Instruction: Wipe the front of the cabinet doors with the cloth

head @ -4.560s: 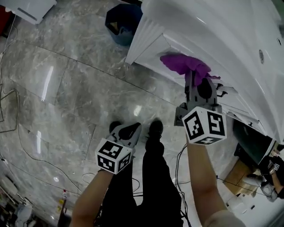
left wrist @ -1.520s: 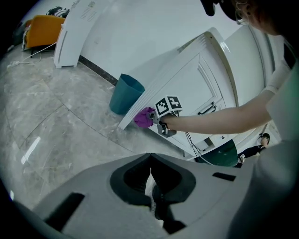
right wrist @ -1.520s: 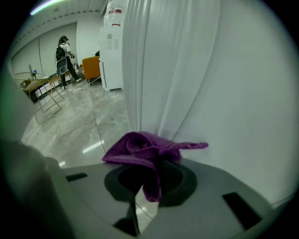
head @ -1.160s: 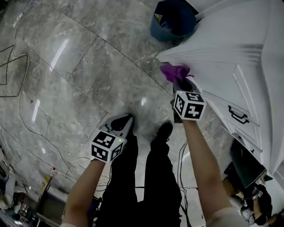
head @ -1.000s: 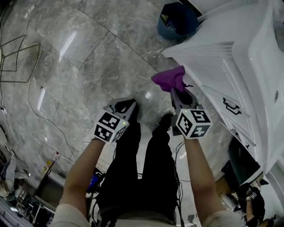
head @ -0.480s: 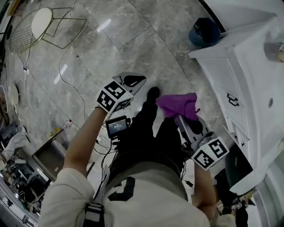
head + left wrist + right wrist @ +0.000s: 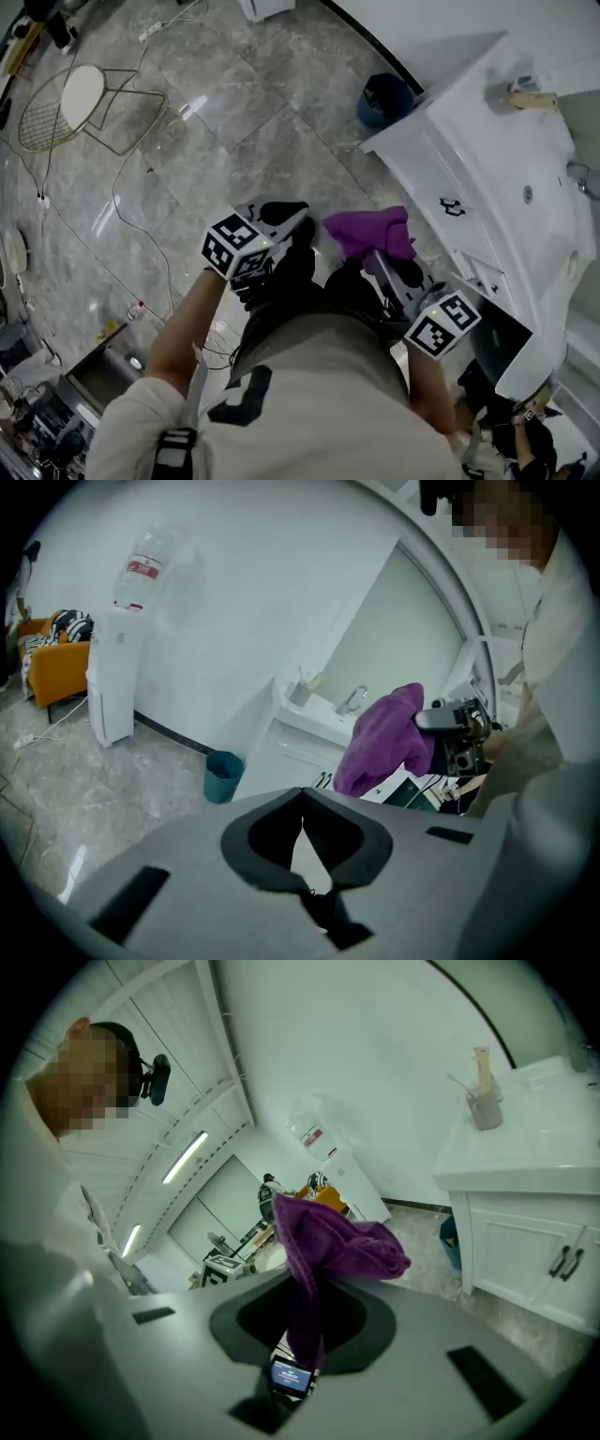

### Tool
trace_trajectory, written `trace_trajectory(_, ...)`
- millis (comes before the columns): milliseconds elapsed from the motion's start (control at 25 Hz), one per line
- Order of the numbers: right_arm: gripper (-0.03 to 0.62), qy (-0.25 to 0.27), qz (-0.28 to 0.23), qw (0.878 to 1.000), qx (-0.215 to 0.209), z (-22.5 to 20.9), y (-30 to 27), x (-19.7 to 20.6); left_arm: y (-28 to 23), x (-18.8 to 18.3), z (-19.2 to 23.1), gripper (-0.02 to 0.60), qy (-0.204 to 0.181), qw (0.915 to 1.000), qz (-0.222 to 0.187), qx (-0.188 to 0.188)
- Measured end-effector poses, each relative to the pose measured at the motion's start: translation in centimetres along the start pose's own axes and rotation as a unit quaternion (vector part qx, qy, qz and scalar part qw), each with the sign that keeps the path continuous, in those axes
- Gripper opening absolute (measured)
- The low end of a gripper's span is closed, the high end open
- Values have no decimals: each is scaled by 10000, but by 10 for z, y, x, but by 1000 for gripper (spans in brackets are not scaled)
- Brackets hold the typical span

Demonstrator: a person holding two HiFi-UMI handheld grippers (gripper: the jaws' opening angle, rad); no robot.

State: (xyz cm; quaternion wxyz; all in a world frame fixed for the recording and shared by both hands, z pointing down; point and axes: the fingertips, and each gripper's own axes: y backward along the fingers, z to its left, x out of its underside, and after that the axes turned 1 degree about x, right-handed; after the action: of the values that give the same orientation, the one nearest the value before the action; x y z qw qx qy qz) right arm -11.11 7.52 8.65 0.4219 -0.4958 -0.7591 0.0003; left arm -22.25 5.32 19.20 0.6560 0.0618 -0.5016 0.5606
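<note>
You are holding the right gripper point(image 7: 386, 265) at the lower centre-right of the head view, its jaws pinching shut on the purple cloth point(image 7: 367, 232). The cloth is bunching up above your legs at mid-frame, hanging clear of the white cabinet doors point(image 7: 441, 183) at the upper right. You are carrying the left gripper point(image 7: 279, 216) just left of the cloth, its jaws meeting at the tips and gripping nothing.

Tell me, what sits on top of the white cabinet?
On the white cabinet stands a small cup with upright sticks, and a tap further along. The cup's inside is hidden.
</note>
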Motion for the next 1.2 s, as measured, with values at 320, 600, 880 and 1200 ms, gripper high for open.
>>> trace_trajectory(320,61,214,-757,9963,336,15,54,-29,9,-45,-51,20,-913,9936,27,669)
trace_trajectory(600,63,985,-1069,9887,362,33,106,-30,0,-90,-126,21,-1359,9854,-381,947)
trace_trajectory(880,61,810,-1689,9807,563,12,212,-16,-43,-93,-228,20,-1678,9756,-442,1343)
trace_trajectory(1200,61,564,-1950,9773,602,-4,313,35,-83,-64,-340,20,-2125,9624,-179,1685)
